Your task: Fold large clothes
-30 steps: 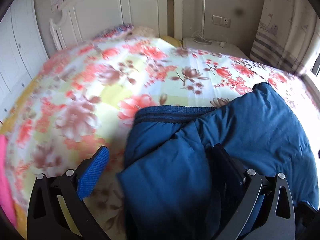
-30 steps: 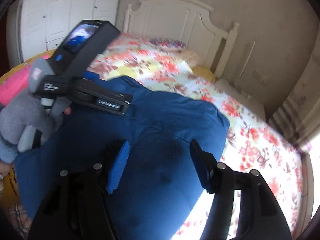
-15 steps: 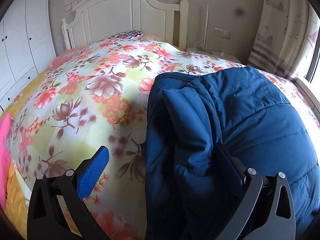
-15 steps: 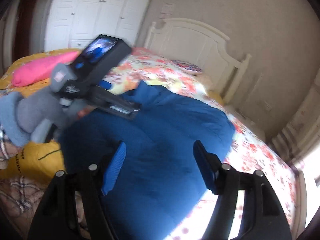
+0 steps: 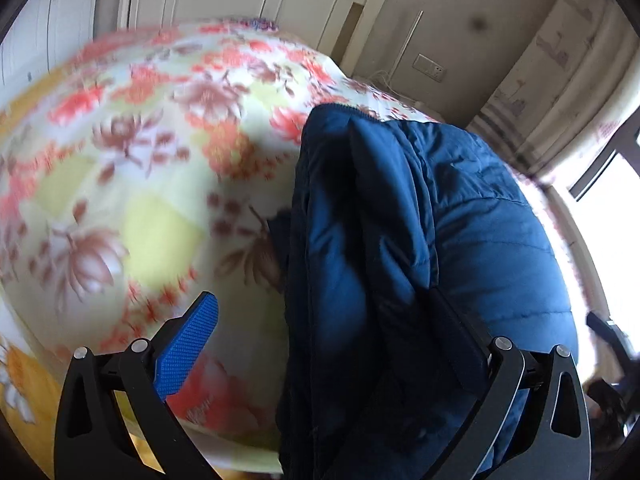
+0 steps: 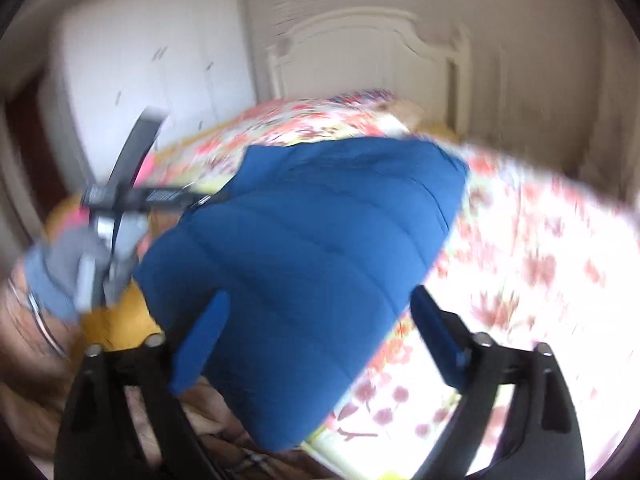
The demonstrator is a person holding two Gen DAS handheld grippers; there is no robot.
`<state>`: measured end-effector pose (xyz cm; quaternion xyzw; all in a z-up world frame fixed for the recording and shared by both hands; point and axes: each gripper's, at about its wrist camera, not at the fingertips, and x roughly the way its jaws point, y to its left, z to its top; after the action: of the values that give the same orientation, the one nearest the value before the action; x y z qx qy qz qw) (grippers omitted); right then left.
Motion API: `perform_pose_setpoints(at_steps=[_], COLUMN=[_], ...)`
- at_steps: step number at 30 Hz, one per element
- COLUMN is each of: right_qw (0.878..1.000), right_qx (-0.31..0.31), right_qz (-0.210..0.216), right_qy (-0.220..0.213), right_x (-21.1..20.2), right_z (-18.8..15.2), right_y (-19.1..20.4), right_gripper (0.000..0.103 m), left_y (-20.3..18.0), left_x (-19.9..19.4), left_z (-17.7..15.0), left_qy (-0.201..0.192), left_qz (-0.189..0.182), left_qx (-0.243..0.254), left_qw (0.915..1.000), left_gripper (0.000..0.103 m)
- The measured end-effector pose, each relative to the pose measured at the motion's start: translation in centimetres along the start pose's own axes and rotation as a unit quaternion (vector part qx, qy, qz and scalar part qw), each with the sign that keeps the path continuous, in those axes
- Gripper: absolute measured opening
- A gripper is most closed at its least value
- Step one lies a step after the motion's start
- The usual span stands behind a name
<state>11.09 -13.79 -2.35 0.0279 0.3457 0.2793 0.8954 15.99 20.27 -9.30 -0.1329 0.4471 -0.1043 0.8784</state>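
Observation:
A dark blue padded jacket (image 5: 472,240) lies folded on the flowered bedspread (image 5: 140,184), near the bed's front edge. My left gripper (image 5: 322,296) stands wide. Its blue left pad (image 5: 188,344) is free over the bedspread, and the jacket's folded edge bulges against the dark right finger (image 5: 456,336). In the right wrist view the jacket (image 6: 320,232) fills the middle. My right gripper (image 6: 320,294) hovers over the jacket's near end, its jaws opening, and the pads are not pressing the cloth. A grey-gloved hand (image 6: 60,272) holds the left gripper (image 6: 120,200) at the jacket's left side.
A white headboard (image 6: 368,52) stands at the far end of the bed and a white wardrobe (image 6: 152,64) to the left. A striped curtain (image 5: 560,80) and a bright window (image 5: 612,216) are at the right. Yellow bedding (image 6: 116,328) lies at the near left corner.
The right gripper's jaws have spread wider and it has pulled back toward the jacket's near end. Both views have rolled and blurred. The left gripper stays wide beside the jacket's folded edge.

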Motion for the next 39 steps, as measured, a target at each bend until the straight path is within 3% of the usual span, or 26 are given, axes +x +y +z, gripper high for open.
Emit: perform_pose_setpoints(at_steps=[5, 8, 12, 16, 22, 29, 33, 35, 37, 39], right_qw=[0.986, 0.970, 0.964, 0.963, 0.961, 0.963, 0.966, 0.970, 0.978, 0.984], right_qx=[0.141, 0.194, 0.202, 0.201, 0.204, 0.201, 0.196, 0.187, 0.164, 0.138], right_qz=[0.078, 0.133, 0.155, 0.160, 0.163, 0.155, 0.152, 0.142, 0.128, 0.110], right_qy=[0.054, 0.065, 0.078, 0.084, 0.089, 0.085, 0.079, 0.063, 0.036, 0.015], right_x=[4.0, 5.1, 6.1, 7.3, 8.8, 9.3, 9.3, 9.1, 8.5, 7.9], right_z=[-0.7, -1.7, -1.6, -1.2, -1.2, -0.9, -0.9, -1.0, -1.0, -0.9], right_y=[-5.1, -6.1, -5.4, -4.9, -5.5, -5.3, -4.9, -4.4, -3.5, -2.6], right_gripper=[0.100, 0.100, 0.101, 0.101, 0.101, 0.101, 0.101, 0.099, 0.082, 0.073], left_y=[1.9, 2.1, 1.9, 2.2, 0.6, 0.1, -0.2, -0.1, 0.1, 0.3], left_x=[1.8, 2.4, 2.6, 3.0, 4.3, 4.3, 4.2, 4.0, 3.5, 3.1], left_z=[-0.4, -0.6, -0.9, -0.9, 0.1, -0.4, -0.5, -0.9, -1.6, -2.1], left_qy=[0.035, 0.051, 0.062, 0.098, 0.104, 0.056, 0.050, 0.051, 0.028, 0.008], left_qz=[-0.078, -0.095, -0.112, -0.172, -0.149, -0.160, -0.156, -0.179, -0.188, -0.200], left_qx=[-0.055, -0.065, -0.054, -0.066, -0.030, -0.002, -0.001, -0.017, -0.021, -0.034], left_qw=[0.9948, 0.9920, 0.9903, 0.9780, 0.9829, 0.9855, 0.9864, 0.9824, 0.9816, 0.9791], left_gripper=[0.099, 0.099, 0.099, 0.099, 0.099, 0.099, 0.098, 0.081, 0.072, 0.062])
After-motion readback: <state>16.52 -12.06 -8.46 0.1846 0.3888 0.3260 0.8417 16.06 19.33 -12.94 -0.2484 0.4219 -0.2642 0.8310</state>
